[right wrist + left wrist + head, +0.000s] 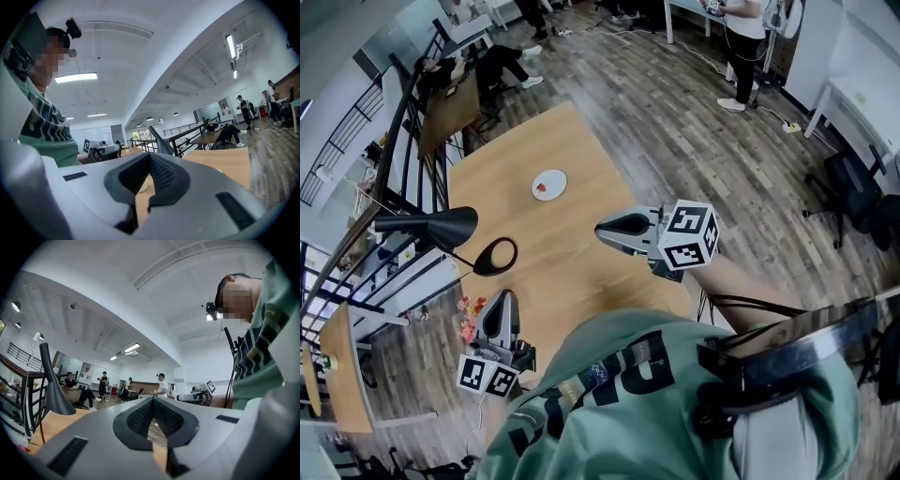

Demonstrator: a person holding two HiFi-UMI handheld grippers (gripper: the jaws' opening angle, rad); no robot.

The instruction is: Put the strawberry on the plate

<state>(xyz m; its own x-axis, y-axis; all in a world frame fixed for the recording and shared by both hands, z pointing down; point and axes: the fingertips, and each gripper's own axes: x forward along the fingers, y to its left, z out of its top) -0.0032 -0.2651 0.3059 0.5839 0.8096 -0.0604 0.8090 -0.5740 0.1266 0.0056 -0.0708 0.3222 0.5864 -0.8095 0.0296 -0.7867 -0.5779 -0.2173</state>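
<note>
The strawberry (542,187) was seen lying on the plate (557,178), so the task was judged done. The left tool (502,300) and right tool (607,227) were shut and empty, well apart from the plate.

The head view looks steeply down on the wooden table (516,178) from above; both gripper views sit low, looking level across it, all seemingly sharing the black lamp (441,225).

One plate (551,184), one strawberry (543,187), one desk lamp (431,228), two grippers (502,298) (605,228), one wooden table (525,141).
</note>
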